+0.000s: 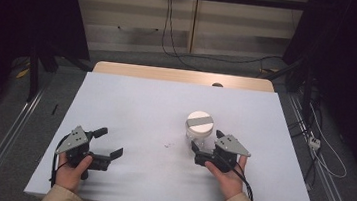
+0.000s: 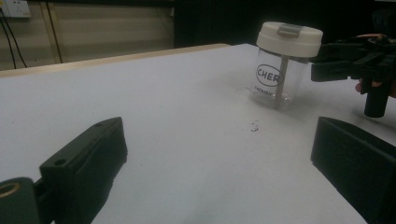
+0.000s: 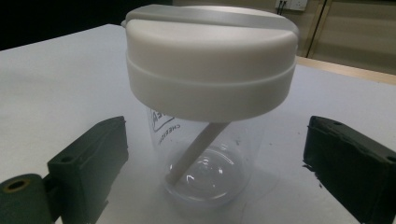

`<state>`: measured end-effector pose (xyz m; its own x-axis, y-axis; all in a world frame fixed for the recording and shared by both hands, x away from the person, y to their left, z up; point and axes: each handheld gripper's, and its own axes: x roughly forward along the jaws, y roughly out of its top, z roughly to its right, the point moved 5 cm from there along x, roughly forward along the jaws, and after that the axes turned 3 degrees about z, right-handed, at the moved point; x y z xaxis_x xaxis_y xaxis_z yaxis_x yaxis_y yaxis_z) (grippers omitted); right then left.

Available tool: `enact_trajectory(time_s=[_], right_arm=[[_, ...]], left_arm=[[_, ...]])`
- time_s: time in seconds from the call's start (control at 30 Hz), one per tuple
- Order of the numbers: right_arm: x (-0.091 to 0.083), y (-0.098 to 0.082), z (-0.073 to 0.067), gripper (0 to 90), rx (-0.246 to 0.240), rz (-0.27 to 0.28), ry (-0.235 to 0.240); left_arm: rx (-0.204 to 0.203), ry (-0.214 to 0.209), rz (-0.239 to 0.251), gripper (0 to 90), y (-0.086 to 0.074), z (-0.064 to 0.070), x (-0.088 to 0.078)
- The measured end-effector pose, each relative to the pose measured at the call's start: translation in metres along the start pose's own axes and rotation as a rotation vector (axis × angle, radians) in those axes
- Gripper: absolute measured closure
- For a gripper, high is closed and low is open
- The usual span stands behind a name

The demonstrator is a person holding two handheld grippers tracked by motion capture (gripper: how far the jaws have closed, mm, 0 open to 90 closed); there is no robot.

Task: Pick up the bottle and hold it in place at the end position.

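On my left, the left gripper point(image 1: 111, 143) rests low over the white table point(image 1: 130, 105), its jaws spread wide with nothing between them, well apart from the cup point(image 1: 198, 129). A small dark speck point(image 1: 166, 145) lies on the table between the two grippers. The clear cup stands upright right of centre, white lid point(image 3: 210, 65) on, a straw point(image 3: 196, 151) leaning inside. My right gripper point(image 1: 206, 144) sits just beside it, jaws open on either side of the cup, not pressing it.
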<state>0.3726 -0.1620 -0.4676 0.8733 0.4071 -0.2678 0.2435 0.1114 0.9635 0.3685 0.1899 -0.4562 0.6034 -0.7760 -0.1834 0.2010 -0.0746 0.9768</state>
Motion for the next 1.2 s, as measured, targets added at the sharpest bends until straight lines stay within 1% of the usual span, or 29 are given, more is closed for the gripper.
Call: enact_trajectory(time_s=[0.23, 0.4, 0.43, 0.53, 0.57, 0.67, 0.87, 0.9, 0.93, 1.13, 1.2], right_arm=[[0.010, 0.003, -0.003, 6.5, 0.023, 0.002, -0.009], [0.017, 0.004, -0.005, 6.7, 0.034, -0.005, -0.015], [0.018, 0.005, -0.005, 6.9, 0.036, -0.005, -0.022], [0.025, 0.004, -0.006, 7.0, 0.054, -0.017, -0.024], [0.025, 0.004, -0.006, 7.0, 0.054, -0.017, -0.024], [0.032, 0.004, -0.007, 7.0, 0.051, -0.025, -0.033], [0.039, 0.004, -0.008, 7.5, 0.061, -0.032, -0.039], [0.042, 0.003, -0.008, 8.3, 0.055, -0.039, -0.044], [0.043, 0.003, -0.008, 9.3, 0.058, -0.037, -0.046], [0.044, 0.004, -0.007, 14.7, 0.059, -0.028, -0.049], [0.044, 0.004, -0.006, 16.8, 0.050, -0.029, -0.048]], left_arm=[[-0.002, -0.002, -0.004, 3.2, -0.001, 0.000, 0.000], [-0.001, -0.004, -0.007, 3.2, -0.001, 0.000, 0.000], [-0.003, -0.004, -0.007, 3.2, -0.001, 0.000, 0.000], [0.002, -0.004, -0.012, 3.2, -0.002, 0.000, 0.000], [0.002, -0.004, -0.012, 3.2, -0.002, 0.000, 0.001], [0.002, -0.007, -0.012, 3.2, -0.002, 0.000, 0.001], [0.007, -0.010, -0.016, 3.2, -0.002, -0.001, 0.001], [0.007, -0.010, -0.016, 3.2, -0.002, -0.001, 0.001], [0.006, -0.011, -0.016, 3.2, -0.002, -0.001, 0.001], [0.006, -0.010, -0.019, 3.2, -0.003, -0.001, 0.001], [0.007, -0.011, -0.018, 3.2, -0.003, -0.001, 0.000]])
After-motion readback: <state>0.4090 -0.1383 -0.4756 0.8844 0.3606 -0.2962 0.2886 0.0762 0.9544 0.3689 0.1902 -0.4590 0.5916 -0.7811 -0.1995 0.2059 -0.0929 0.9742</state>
